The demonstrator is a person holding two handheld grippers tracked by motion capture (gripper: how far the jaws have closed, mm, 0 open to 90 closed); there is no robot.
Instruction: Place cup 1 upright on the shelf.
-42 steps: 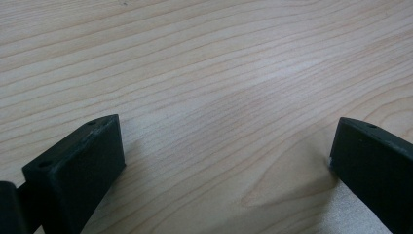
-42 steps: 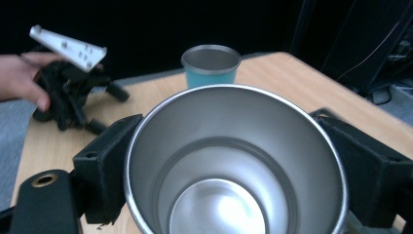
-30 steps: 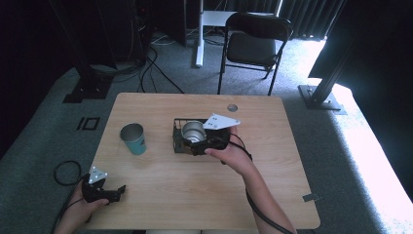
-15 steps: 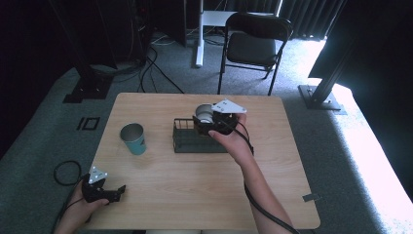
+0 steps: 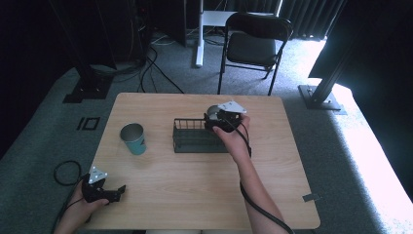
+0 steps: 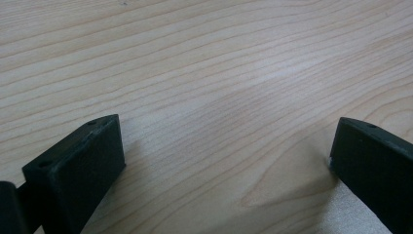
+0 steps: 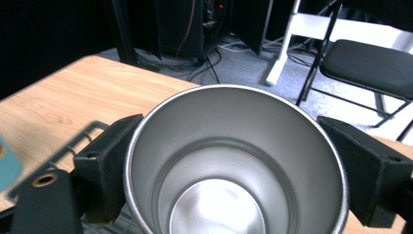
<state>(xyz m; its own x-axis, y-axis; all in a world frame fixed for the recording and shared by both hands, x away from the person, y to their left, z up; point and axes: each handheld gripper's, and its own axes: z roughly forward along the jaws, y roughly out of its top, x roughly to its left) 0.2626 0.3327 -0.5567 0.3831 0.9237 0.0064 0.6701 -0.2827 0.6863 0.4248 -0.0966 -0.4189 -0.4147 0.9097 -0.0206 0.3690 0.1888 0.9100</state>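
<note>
Since the earlier frames, the steel cup (image 5: 213,113) has been lifted out of the wire rack (image 5: 195,136) and carried toward the rack's far right end, where it is now held in the air by the right gripper (image 5: 217,118). In the right gripper view the cup (image 7: 237,161) is seen upright and empty, its mouth open to the camera, with the two black jaws pressed against its sides just below the rim. The rack stands near the middle of the desk (image 5: 272,185), and a teal cup (image 5: 133,138) stands apart on the desk to the rack's left. The left gripper (image 5: 117,191) has stayed at the near left corner of the desk; in the left gripper view its jaws are spread wide with nothing between them, resting low over bare wood (image 6: 219,87). The step in hand is judged to be the removal of the steel cup from the rack, and it appears close to done, the cup being clear of the wires. The next move would call for the cup to be carried to an open patch of desk and lowered level until its base is seated before the jaws are released.
</note>
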